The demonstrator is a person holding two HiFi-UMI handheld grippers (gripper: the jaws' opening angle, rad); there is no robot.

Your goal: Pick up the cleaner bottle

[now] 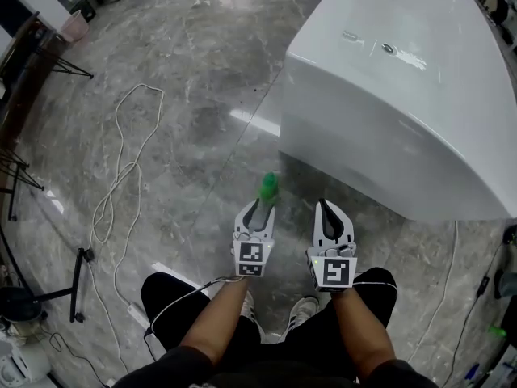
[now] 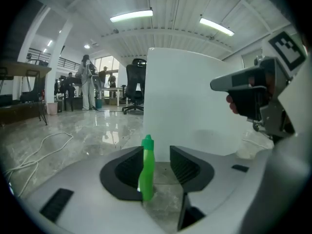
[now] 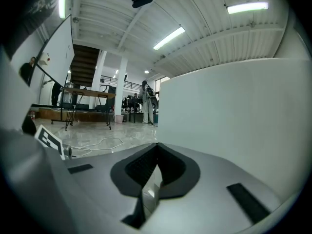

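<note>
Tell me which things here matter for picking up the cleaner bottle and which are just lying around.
For the job:
- green cleaner bottle, standing upright
- left gripper, open, with the bottle between its jaws but not gripped
- right gripper, shut and empty

Just lying about:
- white tub
- white cable
- black stand

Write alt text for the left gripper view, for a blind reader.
A green cleaner bottle stands upright on the marble floor between the open jaws of the left gripper, nearer the left jaw. A large white tub rises behind it.
</note>
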